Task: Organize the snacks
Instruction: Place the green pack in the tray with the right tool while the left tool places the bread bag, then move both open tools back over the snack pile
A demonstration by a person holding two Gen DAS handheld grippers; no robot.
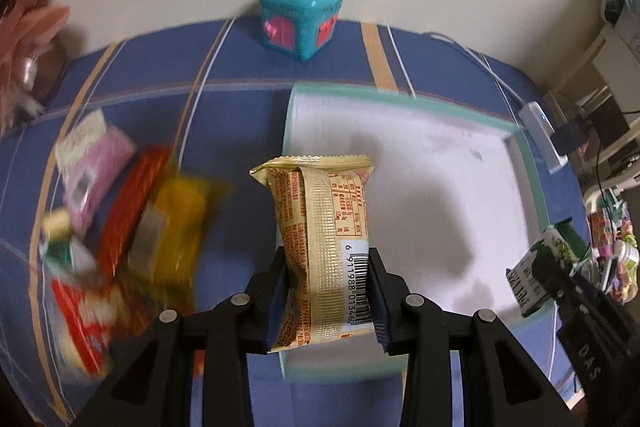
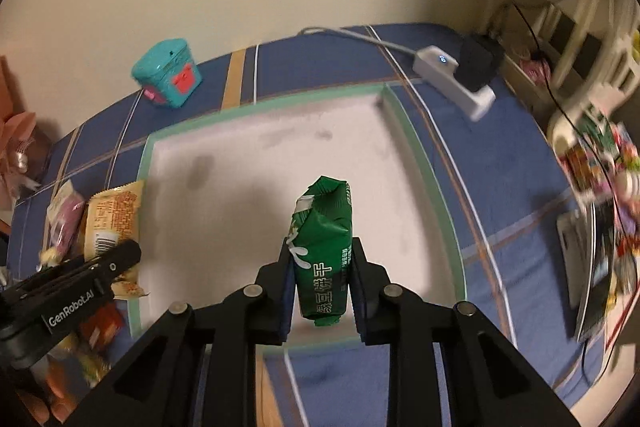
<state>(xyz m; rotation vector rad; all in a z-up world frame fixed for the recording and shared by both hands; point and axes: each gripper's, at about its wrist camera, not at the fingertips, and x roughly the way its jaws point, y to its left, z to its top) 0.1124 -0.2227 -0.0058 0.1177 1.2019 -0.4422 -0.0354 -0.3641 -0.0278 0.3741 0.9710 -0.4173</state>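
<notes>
1. Landmark is the white tray with the green rim, sitting on a blue striped cloth.
2. Left gripper has its jaws clamped on a beige snack packet, held upright over the tray's left edge.
3. Right gripper has its jaws squeezed tight on a green biscuit pack, hanging over the tray's near half.
4. A blurry pile of loose snacks lies left of the tray.
5. A teal box sits behind the tray by the wall.
</notes>
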